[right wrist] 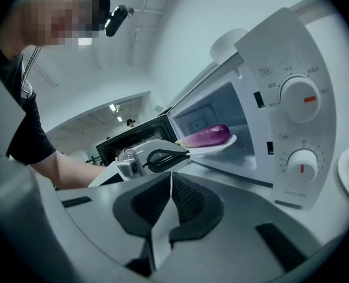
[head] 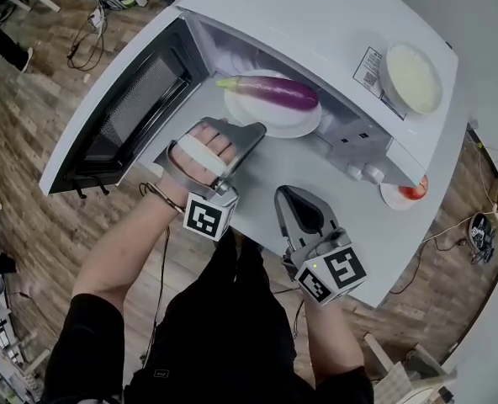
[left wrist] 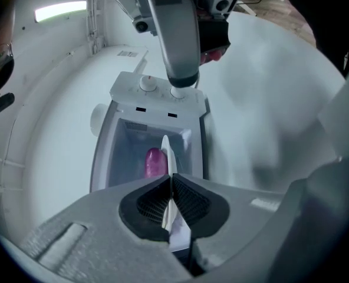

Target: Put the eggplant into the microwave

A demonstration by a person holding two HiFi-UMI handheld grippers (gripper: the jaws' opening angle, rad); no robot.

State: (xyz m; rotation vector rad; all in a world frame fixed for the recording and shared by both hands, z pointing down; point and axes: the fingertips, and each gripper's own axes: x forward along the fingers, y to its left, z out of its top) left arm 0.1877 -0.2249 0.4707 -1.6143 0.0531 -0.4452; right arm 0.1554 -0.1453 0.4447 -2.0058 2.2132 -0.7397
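A purple eggplant (head: 274,92) lies on a white plate (head: 293,123) in the open mouth of the white microwave (head: 333,23). My left gripper (head: 256,130) is shut on the plate's near rim. In the left gripper view the plate (left wrist: 165,149) shows edge-on between the shut jaws of the left gripper (left wrist: 171,184), with the eggplant (left wrist: 154,161) behind it. My right gripper (head: 289,194) rests shut and empty on the table in front of the microwave. The right gripper view shows the right gripper (right wrist: 170,184), the eggplant (right wrist: 210,135) and the left gripper (right wrist: 183,154) at the plate's (right wrist: 219,147) edge.
The microwave door (head: 119,116) hangs open to the left. A white bowl (head: 413,76) sits on top of the microwave. A small dish (head: 403,194) with something red stands right of the control knobs (head: 365,172). The white table (head: 384,251) ends near my body; wood floor lies around it.
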